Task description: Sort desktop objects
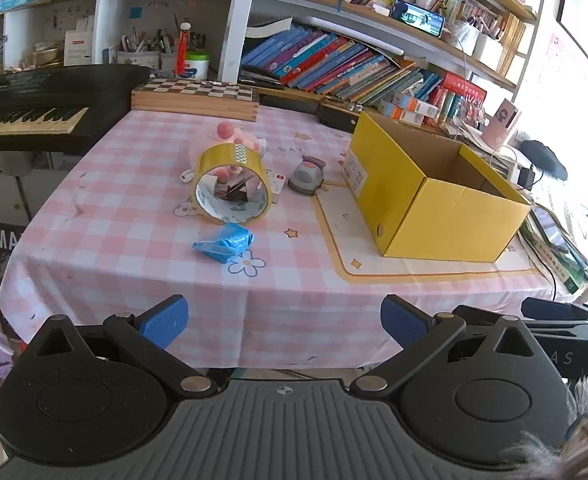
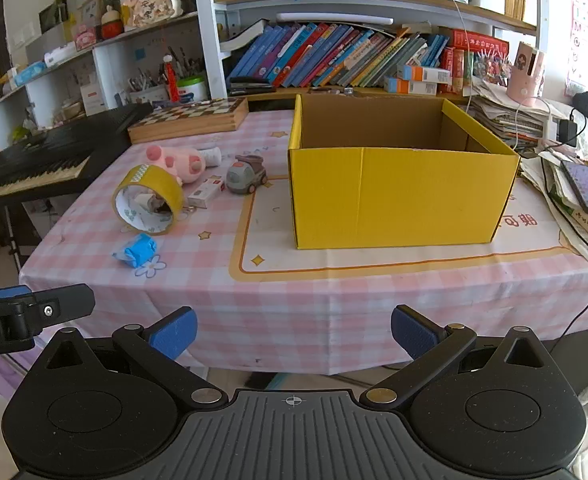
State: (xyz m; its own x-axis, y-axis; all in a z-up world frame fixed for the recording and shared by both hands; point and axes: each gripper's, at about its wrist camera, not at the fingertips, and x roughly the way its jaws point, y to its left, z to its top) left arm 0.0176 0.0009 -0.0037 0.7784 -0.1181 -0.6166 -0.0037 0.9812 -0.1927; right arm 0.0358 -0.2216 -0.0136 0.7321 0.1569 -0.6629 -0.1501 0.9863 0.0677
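Both the left gripper (image 1: 284, 316) and right gripper (image 2: 294, 330) hang wide apart and empty before the table edge, where the nearest item, a crumpled blue plastic bag (image 1: 223, 243), looks light, soft and slippery: pinch its bunched middle.

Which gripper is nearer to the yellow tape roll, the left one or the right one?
Left. The left gripper faces the tape roll almost straight ahead, across the table edge. The right gripper sits further right, facing the yellow box, with the roll off to its left.
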